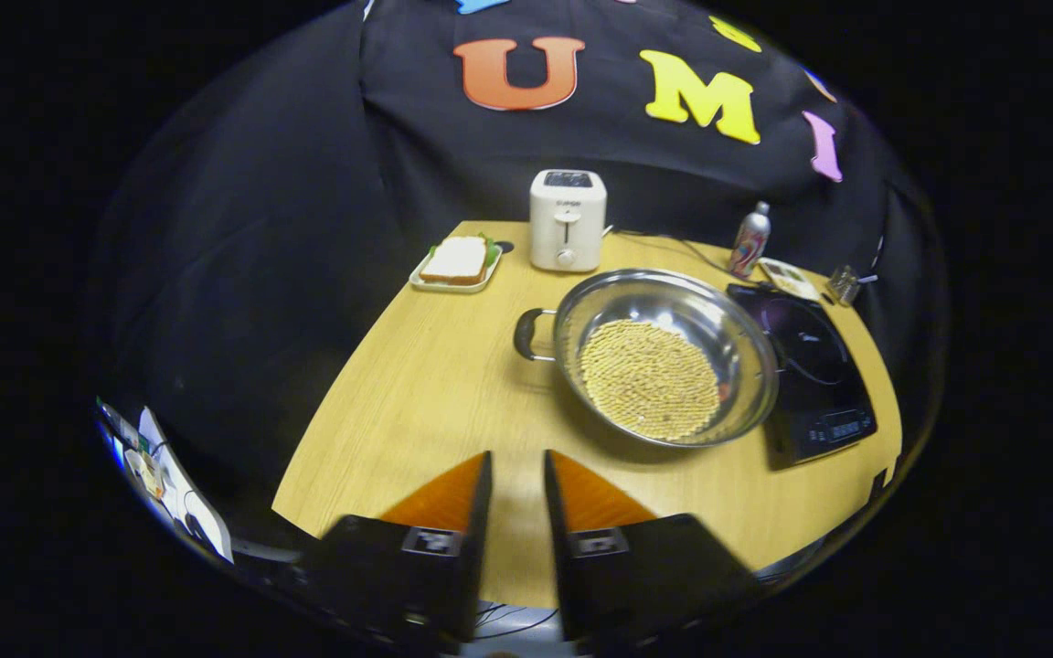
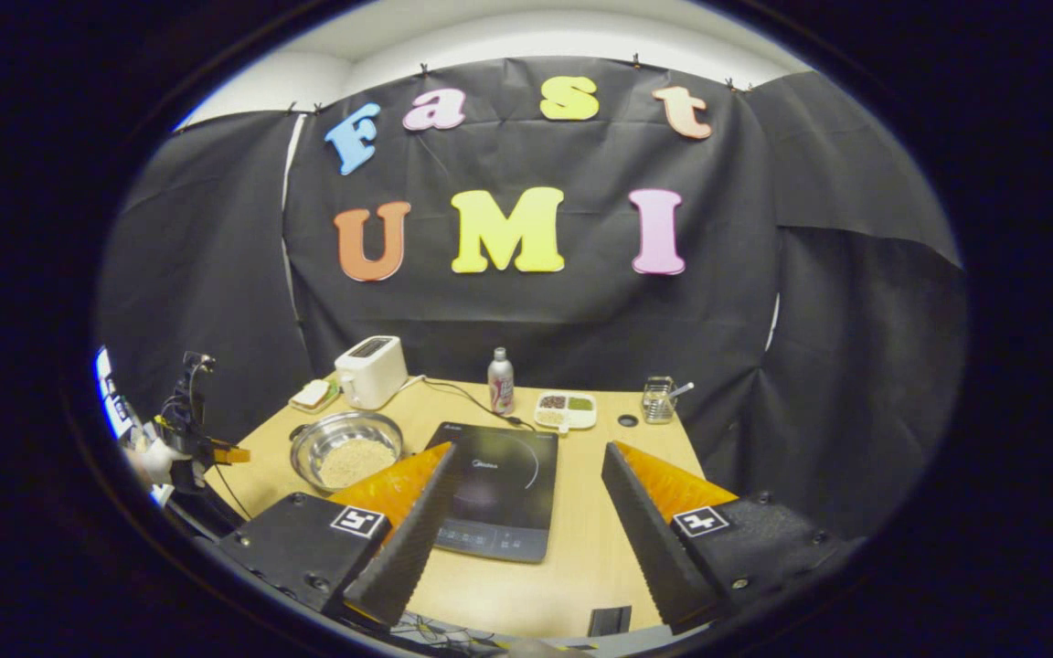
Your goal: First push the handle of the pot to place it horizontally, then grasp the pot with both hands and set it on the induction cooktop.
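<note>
Pot [image 1: 664, 356] of grain beside cooktop [image 1: 810, 375], left gripper [image 1: 517, 512] nearly closed — empty, right gripper [image 2: 526, 512] wide open — empty

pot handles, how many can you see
1: a black loop handle on the pot, on the side away from the cooktop. A second may be hidden behind the opposite rim.

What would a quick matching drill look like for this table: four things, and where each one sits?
Things:
1. pot
2. toaster
3. sandwich plate
4. induction cooktop

Places:
A. back left corner of the table
B. directly ahead of the right hand-held gripper
C. back edge, between the sandwich and the bottle
D. just left of the cooktop, holding yellow grains

Pairs: 1-D, 2-C, 3-A, 4-B
</note>
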`<state>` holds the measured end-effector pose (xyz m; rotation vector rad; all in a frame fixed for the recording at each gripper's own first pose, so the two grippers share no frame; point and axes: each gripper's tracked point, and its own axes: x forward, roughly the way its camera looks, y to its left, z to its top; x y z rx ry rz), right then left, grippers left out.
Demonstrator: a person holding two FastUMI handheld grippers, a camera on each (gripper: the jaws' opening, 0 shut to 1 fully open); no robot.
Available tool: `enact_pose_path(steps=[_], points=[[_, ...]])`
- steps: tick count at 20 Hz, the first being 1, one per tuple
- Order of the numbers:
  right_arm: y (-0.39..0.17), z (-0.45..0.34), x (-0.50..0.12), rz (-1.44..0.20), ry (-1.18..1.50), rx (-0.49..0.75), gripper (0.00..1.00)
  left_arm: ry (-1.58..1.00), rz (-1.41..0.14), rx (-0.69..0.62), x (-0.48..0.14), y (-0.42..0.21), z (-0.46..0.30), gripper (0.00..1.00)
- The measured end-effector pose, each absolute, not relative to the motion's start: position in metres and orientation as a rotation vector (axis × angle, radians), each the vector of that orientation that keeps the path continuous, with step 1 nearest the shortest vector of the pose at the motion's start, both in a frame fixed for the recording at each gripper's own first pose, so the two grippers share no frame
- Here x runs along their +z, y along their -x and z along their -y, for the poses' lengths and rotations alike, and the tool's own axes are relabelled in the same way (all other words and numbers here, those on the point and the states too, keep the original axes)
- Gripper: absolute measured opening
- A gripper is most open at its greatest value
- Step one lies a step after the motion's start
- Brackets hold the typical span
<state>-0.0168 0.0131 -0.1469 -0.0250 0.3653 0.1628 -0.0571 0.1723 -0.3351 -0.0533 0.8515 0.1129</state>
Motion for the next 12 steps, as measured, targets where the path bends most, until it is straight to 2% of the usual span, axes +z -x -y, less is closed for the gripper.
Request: enact_pose_path(steps=[2,7,10,12], points=[[0.022,-0.013,-0.152,-0.364,0.007,0.203,0.98,-0.011,-0.8,0.136,-0.313,0.066,-0.175,0.99],[0.02,-0.037,-0.184,-0.415,0.012,0.27,0.99,-0.016,-0.735,0.139,-0.283,0.051,-0.167,0.97],[0.004,-0.069,-0.213,-0.476,0.014,0.305,0.96,-0.027,-0.723,0.104,-0.289,0.017,-0.168,0.97],[-0.014,-0.088,-0.23,-0.513,0.025,0.302,1.0,-0.013,-0.741,0.068,-0.305,-0.009,-0.169,0.97]])
